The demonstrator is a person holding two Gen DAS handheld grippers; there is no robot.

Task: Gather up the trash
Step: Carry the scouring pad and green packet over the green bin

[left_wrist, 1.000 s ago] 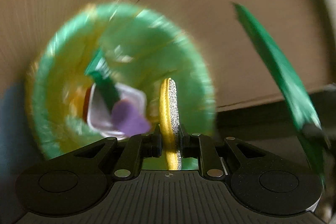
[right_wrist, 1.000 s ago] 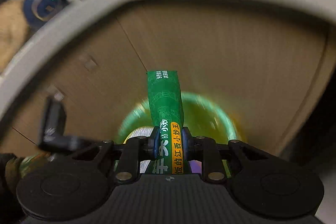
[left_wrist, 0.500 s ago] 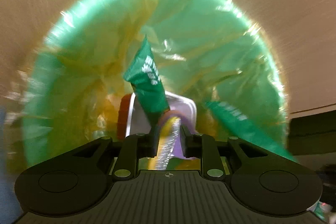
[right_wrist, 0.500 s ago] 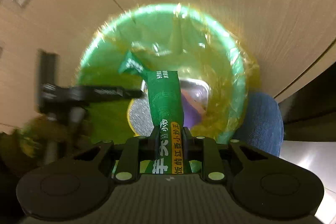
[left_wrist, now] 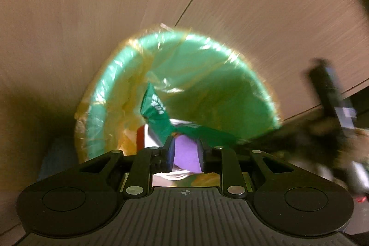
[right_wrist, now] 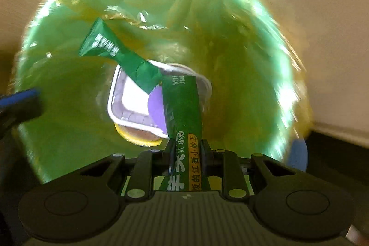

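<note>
The green bin [right_wrist: 57, 107], lined with a thin yellowish bag [right_wrist: 230, 4] and standing on the pale wood floor [left_wrist: 92, 4], is the landmark, and both grippers look down into its mouth so that whatever they let go should drop inside. At the bottom of the bin lies a white tray [right_wrist: 129, 96] with a purple piece [right_wrist: 155, 105] and a twisted green wrapper [right_wrist: 120, 54] leaning over it, trash already collected. The right gripper [right_wrist: 185, 149] hangs straight above the bin's opening, its jaws pinching a long green sachet [right_wrist: 182, 103] whose free end points down at the tray, seemingly ready for release. The left gripper [left_wrist: 185, 153], over the bin's near rim, has just been opening its jaws; they stand slightly spread with nothing between them.
</note>
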